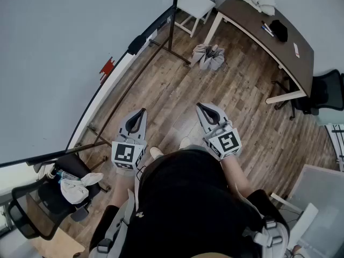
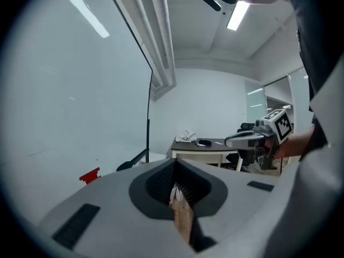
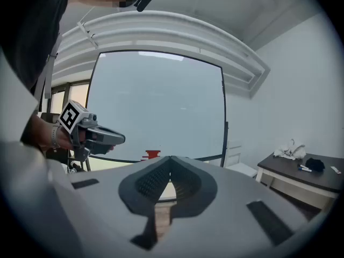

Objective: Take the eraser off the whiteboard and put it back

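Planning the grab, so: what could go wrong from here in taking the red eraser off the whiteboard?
1. The left gripper and right gripper are both shut and empty; reaching the eraser that way might knock it off instead of gripping it.
2. The whiteboard stand's foot lies on the floor ahead of the person, so stepping closer could mean tripping.

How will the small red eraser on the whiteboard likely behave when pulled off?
The small red eraser clings to the upright whiteboard above its lower edge, so it is probably magnetic and may resist, then release suddenly. It looks small and blocky: likely light, rigid, unlikely to roll.
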### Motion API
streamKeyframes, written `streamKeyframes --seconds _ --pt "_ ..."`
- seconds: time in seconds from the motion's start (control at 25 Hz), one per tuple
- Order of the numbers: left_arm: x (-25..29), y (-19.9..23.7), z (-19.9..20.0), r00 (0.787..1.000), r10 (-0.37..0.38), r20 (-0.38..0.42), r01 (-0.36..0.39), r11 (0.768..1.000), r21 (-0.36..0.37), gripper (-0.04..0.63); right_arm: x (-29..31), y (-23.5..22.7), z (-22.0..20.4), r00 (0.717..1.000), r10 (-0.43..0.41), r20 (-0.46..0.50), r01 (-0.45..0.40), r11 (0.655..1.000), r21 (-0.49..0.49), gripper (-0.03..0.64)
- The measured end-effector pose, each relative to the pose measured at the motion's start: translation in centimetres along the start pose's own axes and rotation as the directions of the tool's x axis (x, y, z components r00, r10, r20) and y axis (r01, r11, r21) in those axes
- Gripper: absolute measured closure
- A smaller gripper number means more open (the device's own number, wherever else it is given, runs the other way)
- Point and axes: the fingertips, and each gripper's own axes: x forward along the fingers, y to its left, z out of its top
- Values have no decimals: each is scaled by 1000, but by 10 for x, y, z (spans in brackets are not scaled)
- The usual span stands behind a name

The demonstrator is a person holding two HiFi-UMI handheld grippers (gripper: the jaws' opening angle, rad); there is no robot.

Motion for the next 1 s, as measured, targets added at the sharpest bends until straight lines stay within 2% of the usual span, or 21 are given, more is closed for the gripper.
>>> streamKeyframes --seconds 0.32,0.56,0.8,1.0 --pt "52 -56 16 1000 3 19 -3 1000 29 588 -34 -54 -4 1000 27 11 -27 999 -17 603" --pt "94 -97 29 1000 4 -18 -2 993 117 588 -59 -86 -12 999 46 14 -44 995 -90 601" --pt "135 -139 27 999 -41 -31 45 988 146 588 -85 -126 -31 1000 25 3 -25 998 -53 601" --pt "164 -145 28 997 -59 -43 65 983 169 588 -85 -161 -36 1000 -20 15 20 999 -36 601"
